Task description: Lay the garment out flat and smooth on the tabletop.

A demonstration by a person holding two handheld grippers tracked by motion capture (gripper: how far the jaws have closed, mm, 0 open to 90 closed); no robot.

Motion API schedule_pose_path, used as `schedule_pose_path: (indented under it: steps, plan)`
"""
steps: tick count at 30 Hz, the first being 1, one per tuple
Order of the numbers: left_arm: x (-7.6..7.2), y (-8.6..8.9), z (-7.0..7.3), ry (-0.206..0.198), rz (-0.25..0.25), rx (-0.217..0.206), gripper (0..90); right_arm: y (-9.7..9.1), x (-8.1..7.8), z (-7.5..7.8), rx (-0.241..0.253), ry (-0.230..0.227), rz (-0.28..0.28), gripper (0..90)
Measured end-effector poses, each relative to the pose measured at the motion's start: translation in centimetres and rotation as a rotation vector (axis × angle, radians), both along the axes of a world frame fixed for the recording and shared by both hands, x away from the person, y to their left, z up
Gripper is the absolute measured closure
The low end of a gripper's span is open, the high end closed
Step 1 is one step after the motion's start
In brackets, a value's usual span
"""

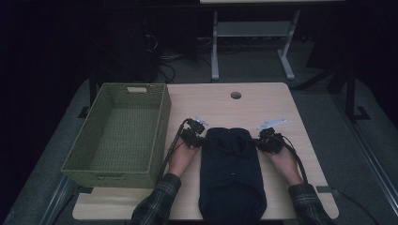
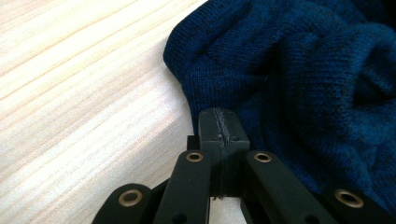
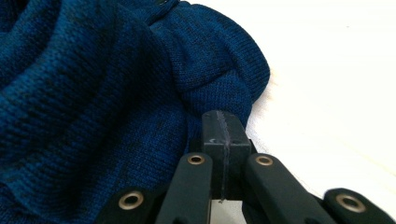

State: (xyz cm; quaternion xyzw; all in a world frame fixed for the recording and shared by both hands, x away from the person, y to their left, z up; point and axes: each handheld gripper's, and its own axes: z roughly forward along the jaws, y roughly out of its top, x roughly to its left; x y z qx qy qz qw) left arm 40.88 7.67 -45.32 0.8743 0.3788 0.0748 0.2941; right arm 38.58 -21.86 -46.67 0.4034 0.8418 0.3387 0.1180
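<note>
Ideally both closed grippers, left gripper (image 1: 199,139) and right gripper (image 1: 264,139), keep equal pinches on the folded dark-blue knitted sweater (image 1: 231,173) lying mid-tabletop (image 1: 263,101), lifting level toward the green woven basket (image 1: 162,126)

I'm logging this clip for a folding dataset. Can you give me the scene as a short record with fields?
garment: dark blue knit sweater, folded lengthwise, lying on the table
left tool: jaws together, at the sweater's left upper edge
right tool: jaws together, at the sweater's right upper edge
grip: fabric pinched cannot be told
container: green woven basket, left of the sweater, nothing inside
person: plaid sleeves
</note>
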Motion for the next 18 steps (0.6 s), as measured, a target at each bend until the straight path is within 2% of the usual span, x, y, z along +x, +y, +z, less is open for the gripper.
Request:
schedule_pose_path:
  steps: [2, 3, 5, 6, 8, 9, 11, 12, 15, 18]
  plan:
    - [0.0, 0.2, 0.3, -0.005, 0.005, -0.012, 85.2, -0.3, -0.1, 0.3, 0.021, 0.002, 0.011, 89.3]
    - [-0.1, 0.3, 0.6, -0.013, 0.005, -0.012, 84.4, -0.5, -0.1, 0.6, 0.034, -0.007, 0.008, 85.9]
    - [0.1, 0.6, 1.1, -0.025, 0.019, -0.032, 82.8, -0.9, 0.3, 1.4, 0.047, 0.012, 0.018, 80.7]
    - [0.2, 0.7, 1.5, -0.035, 0.024, -0.03, 81.6, -1.1, 0.4, 1.9, 0.045, -0.006, 0.018, 78.9]
    - [0.5, 1.0, 2.2, -0.057, 0.028, -0.043, 79.2, -1.3, 0.9, 2.8, 0.06, -0.008, 0.016, 74.0]
    - [0.7, 1.1, 2.5, -0.062, 0.025, -0.05, 77.4, -1.4, 1.0, 3.1, 0.063, -0.028, 0.015, 73.6]
    - [1.1, 1.1, 2.9, -0.062, 0.017, -0.049, 72.4, -1.4, 1.6, 3.7, 0.07, -0.031, 0.024, 69.9]
    - [1.4, 1.1, 3.0, -0.069, 0.016, -0.054, 70.8, -1.4, 1.8, 3.9, 0.076, -0.049, 0.02, 69.6]
    - [2.2, 1.1, 3.2, -0.079, 0.017, -0.067, 63.9, -1.1, 2.7, 4.2, 0.08, -0.051, 0.031, 65.1]
    - [3.1, 0.9, 2.8, -0.09, 0.01, -0.087, 58.1, -0.9, 3.4, 3.8, 0.096, -0.06, 0.023, 63.4]
